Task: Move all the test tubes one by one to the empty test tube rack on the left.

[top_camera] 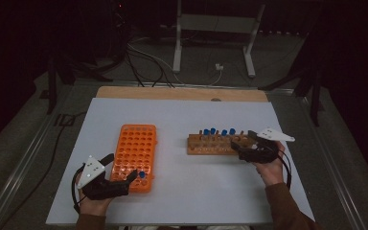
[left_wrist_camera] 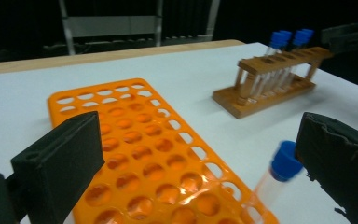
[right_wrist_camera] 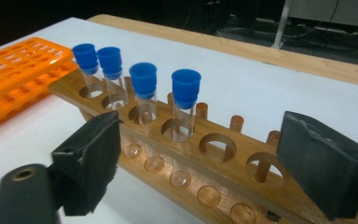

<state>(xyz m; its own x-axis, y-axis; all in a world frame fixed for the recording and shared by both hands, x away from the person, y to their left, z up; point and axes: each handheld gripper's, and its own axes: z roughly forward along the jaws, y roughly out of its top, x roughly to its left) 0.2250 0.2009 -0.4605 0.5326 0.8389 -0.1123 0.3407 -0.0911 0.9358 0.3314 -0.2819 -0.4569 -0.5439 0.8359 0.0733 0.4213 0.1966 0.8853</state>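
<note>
An orange rack [top_camera: 135,155] with many holes lies on the left of the white table top. One clear tube with a blue cap [left_wrist_camera: 284,162] stands tilted in a hole at the rack's near right corner. My left gripper [top_camera: 123,165] is open over that corner, jaws wide, and the tube is close beside the right jaw. A wooden rack [top_camera: 211,143] at centre right holds several blue-capped tubes [right_wrist_camera: 186,88] upright in its far holes. My right gripper [top_camera: 242,140] is open at that rack's right end, its jaws either side of empty holes [right_wrist_camera: 217,144].
The white sheet [top_camera: 187,191] covers most of a wooden table, whose bare strip [top_camera: 172,92] runs along the back. Behind the table, on the floor, stand a grey metal frame [top_camera: 211,28] and loose cables [top_camera: 148,62]. Between the two racks the sheet is bare.
</note>
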